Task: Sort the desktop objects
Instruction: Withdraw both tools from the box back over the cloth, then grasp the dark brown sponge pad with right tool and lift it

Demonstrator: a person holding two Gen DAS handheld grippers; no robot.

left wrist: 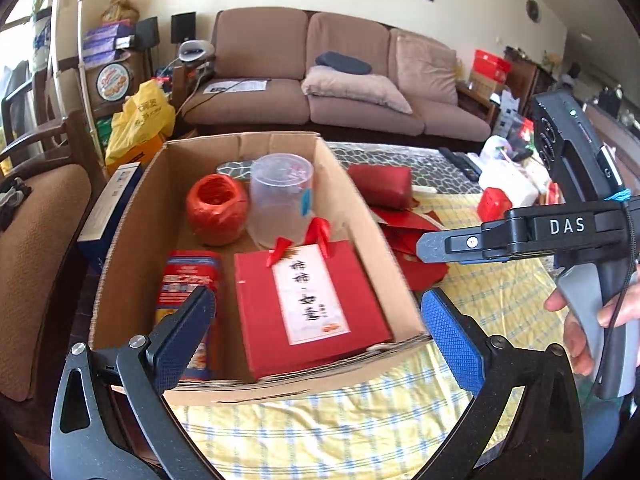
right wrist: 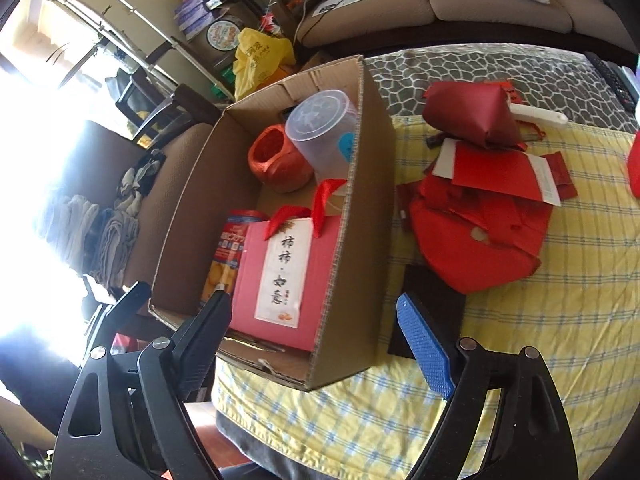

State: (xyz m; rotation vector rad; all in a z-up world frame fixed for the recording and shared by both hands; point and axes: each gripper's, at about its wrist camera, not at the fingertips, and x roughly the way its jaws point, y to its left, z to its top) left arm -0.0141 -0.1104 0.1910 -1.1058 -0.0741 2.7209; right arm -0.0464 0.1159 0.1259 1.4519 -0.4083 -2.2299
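cardboard box on the yellow cloth is collecting sorted items: red gift bag, twine, cup; left gripper and right gripper are both hovering open and empty.

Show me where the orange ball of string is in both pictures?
Left wrist view: the orange ball of string sits in the far left part of the cardboard box, left of the clear plastic tub.
Right wrist view: it is upper middle, below and left of the tilted tub.
Shared landmark: the red gift bag with a white label.
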